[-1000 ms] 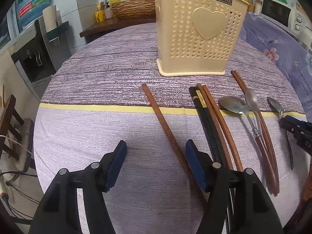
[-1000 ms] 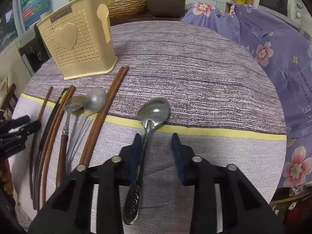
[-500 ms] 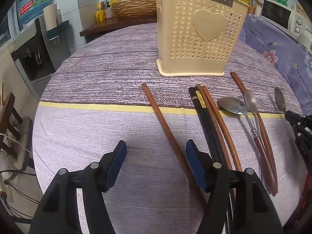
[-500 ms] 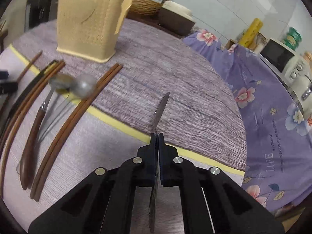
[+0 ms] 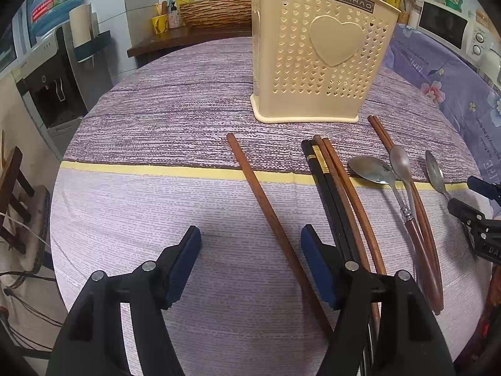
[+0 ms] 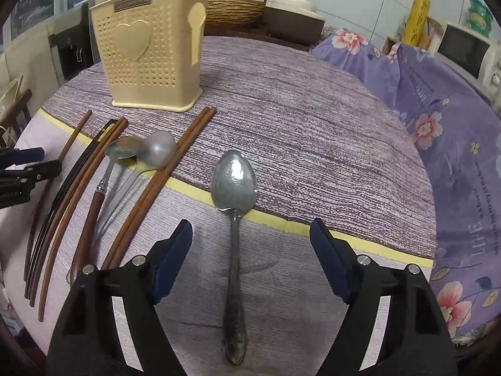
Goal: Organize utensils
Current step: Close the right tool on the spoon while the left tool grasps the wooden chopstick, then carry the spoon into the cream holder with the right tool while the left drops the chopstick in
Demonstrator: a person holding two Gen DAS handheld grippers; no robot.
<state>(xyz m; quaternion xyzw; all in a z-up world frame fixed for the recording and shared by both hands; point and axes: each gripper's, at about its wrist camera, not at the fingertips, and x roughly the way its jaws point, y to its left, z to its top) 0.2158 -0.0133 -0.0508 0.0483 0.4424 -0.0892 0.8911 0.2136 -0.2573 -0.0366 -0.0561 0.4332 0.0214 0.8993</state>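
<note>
A cream perforated utensil holder (image 5: 319,50) stands upright at the back of the round table (image 5: 156,119). In front of it lie a single brown chopstick (image 5: 266,206), a black pair (image 5: 328,188), a brown pair (image 5: 347,188) and two spoons (image 5: 372,169). My left gripper (image 5: 250,232) hovers low with its jaws easing wider; the single chopstick runs between them near the right pad, untouched. My right gripper (image 6: 250,224) has its jaws opening. A steel spoon (image 6: 233,185) lies flat on the cloth between them, free of both pads, its handle pointing toward the camera.
Another brown chopstick pair (image 6: 175,169) lies left of the steel spoon. A purple floral cloth (image 6: 438,109) covers furniture at the right. A wicker basket (image 5: 216,11) and a cooker (image 6: 294,12) sit behind the table. A water dispenser (image 5: 47,78) and a wooden chair (image 5: 12,188) stand left.
The right gripper shut on the steel spoon and held it edge-on half a second ago; now its jaws stand wide and the spoon lies on the cloth. The left gripper stayed put.
</note>
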